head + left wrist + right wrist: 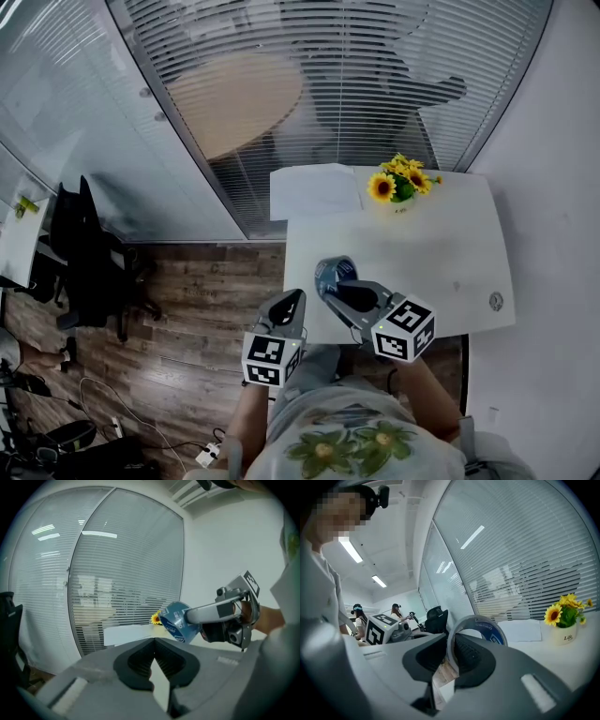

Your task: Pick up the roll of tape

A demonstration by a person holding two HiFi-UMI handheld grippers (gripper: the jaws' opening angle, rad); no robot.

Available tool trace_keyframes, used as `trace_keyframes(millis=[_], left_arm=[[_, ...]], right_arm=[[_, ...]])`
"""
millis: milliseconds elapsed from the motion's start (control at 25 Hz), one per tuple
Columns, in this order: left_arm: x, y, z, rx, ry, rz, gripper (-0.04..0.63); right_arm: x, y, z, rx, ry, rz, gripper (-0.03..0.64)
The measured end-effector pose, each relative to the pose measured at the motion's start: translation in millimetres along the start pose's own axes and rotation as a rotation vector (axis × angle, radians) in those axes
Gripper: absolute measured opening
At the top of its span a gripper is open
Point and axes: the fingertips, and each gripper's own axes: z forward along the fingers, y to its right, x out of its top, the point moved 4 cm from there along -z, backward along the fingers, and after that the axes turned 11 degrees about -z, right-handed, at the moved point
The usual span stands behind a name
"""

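Roll of tape (330,270) between right gripper (339,284) jaws, over table (441,253) near-left corner; left gripper (294,300) just left of it; flowers (403,180) at table far edge, paper (314,190) left of them, chair (89,246) far left

Note white table (441,253) bearing potted yellow sunflowers (401,180) at far edge, white sheet (314,190) just beside them. Left of table lie wood-plank floor (206,300) and black office chair (89,248). Behind slatted blinds (375,75) shows round wooden tabletop (234,98).

Left claw (290,301) jaws together, empty. Right claw (341,285) clamped on tape roll (331,271) wall. Both angled slightly down.
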Motion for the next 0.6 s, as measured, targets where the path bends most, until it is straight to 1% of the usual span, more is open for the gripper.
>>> trace_keyframes(millis=[280,600], left_arm=[[-1.5,3.0,-7.1,-0.005,0.0,0.004,0.003],[-4.2,6.4,-14.1,-0.008,0.001,0.009,0.003]], right_arm=[[5.8,-13.8,-5.4,0.008,0.007,-0.03,0.052],[6.3,-24.4,-10.2,0.01,0.017,-0.036,0.052]])
